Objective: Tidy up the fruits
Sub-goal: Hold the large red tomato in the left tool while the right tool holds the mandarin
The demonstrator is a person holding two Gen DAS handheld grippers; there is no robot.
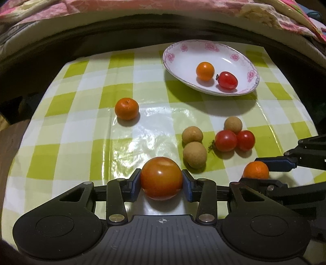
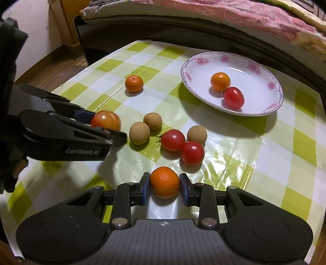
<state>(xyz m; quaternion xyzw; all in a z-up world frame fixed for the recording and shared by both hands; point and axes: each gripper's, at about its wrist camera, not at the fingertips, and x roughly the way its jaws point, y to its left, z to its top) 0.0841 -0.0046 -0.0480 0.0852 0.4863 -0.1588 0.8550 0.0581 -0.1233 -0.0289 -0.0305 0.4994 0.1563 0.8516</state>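
Note:
My left gripper (image 1: 162, 181) is shut on a large orange-red tomato (image 1: 161, 178), seen from the side in the right wrist view (image 2: 105, 120). My right gripper (image 2: 165, 186) is shut on a small mandarin (image 2: 165, 181), also visible in the left wrist view (image 1: 256, 170). A white floral plate (image 1: 183, 59) (image 2: 254, 95) holds a small orange fruit (image 1: 205, 71) and a red cherry tomato (image 1: 227, 80). On the cloth lie another mandarin (image 1: 126, 108), three brown longans (image 1: 194, 154) and two cherry tomatoes (image 1: 226, 140).
The table carries a green-and-white checked plastic cloth (image 1: 81, 122). A bed with a pink floral quilt (image 2: 224, 18) runs along the far edge. Wooden floor (image 2: 57, 67) lies beyond the table's left corner.

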